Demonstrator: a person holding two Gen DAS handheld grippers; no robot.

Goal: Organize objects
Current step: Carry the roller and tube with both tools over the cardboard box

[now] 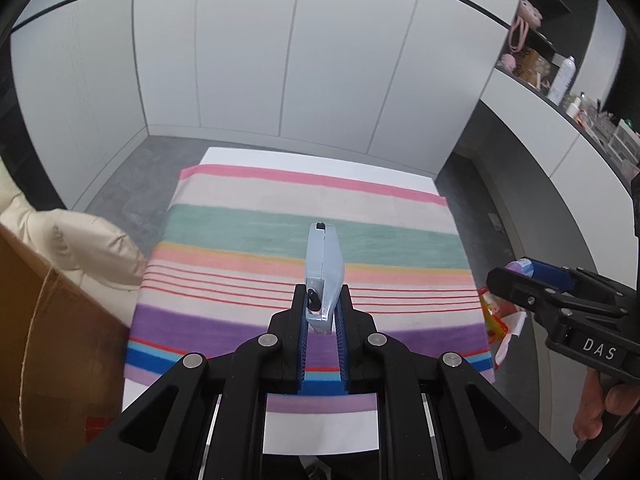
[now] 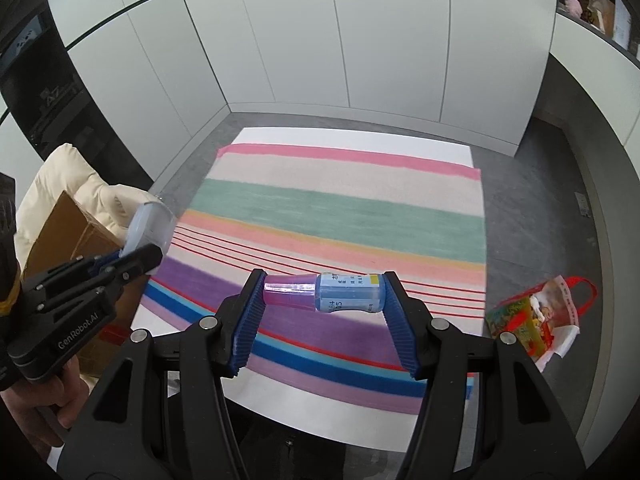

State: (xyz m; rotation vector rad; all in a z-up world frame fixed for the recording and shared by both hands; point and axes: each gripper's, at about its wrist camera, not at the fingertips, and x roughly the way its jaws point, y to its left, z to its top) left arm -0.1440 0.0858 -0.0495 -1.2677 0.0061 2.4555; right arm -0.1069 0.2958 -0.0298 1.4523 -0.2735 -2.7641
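My left gripper (image 1: 322, 304) is shut on a pale blue flat plastic device (image 1: 323, 268), held upright above the striped cloth (image 1: 280, 224); it also shows in the right wrist view (image 2: 150, 226). My right gripper (image 2: 324, 294) is shut on a small bottle (image 2: 340, 292) with a pink cap and blue label, held sideways end to end between the blue pads (image 2: 250, 320). The bottle's end shows in the left wrist view (image 1: 520, 269) in the right gripper (image 1: 516, 280). Both are held above the striped cloth (image 2: 340, 208) on a white table (image 2: 280, 400).
A cardboard box (image 1: 48, 328) and a cream padded jacket (image 1: 72, 244) stand left of the table. A colourful red-handled bag (image 2: 536, 320) lies on the grey floor at the right. White cabinet doors (image 1: 280, 60) stand behind. Cluttered shelves (image 1: 560, 76) are at far right.
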